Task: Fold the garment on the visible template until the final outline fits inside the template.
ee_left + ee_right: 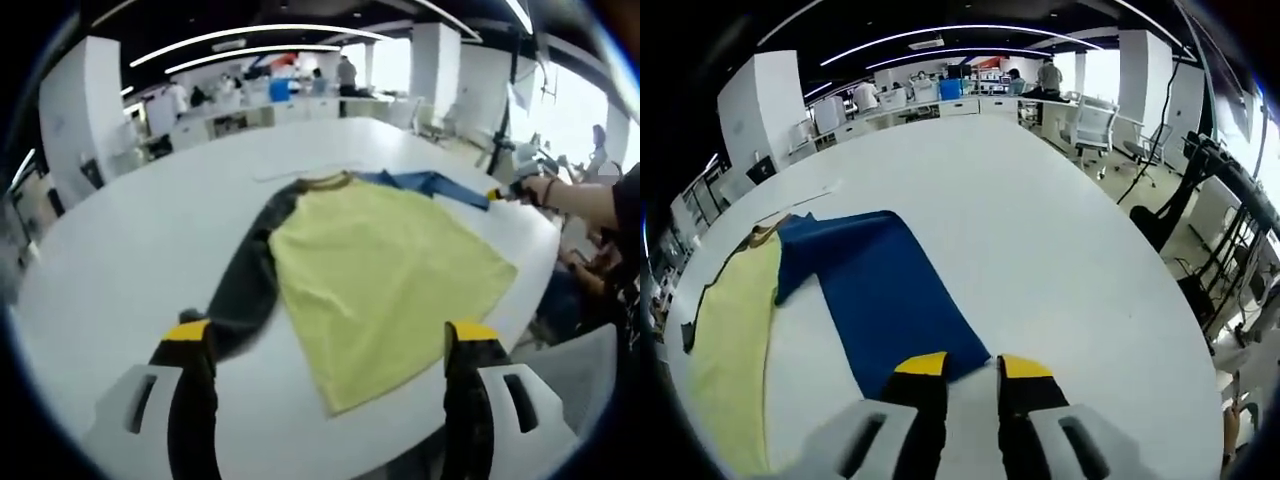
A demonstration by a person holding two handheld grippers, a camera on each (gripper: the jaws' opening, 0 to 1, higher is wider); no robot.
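The shirt (385,285) lies flat on the white surface (120,270) — soft and floppy. My right claw (970,368) pinches the blue sleeve (885,295) end, far from the shirt's collar. My left claw (325,345) hangs wide apart by the hem — I'd grab the dark sleeve (245,290).

Garment (385,280) flat on table (130,260), sleeves outspread

Bare table (1060,260) beside garment (380,270)
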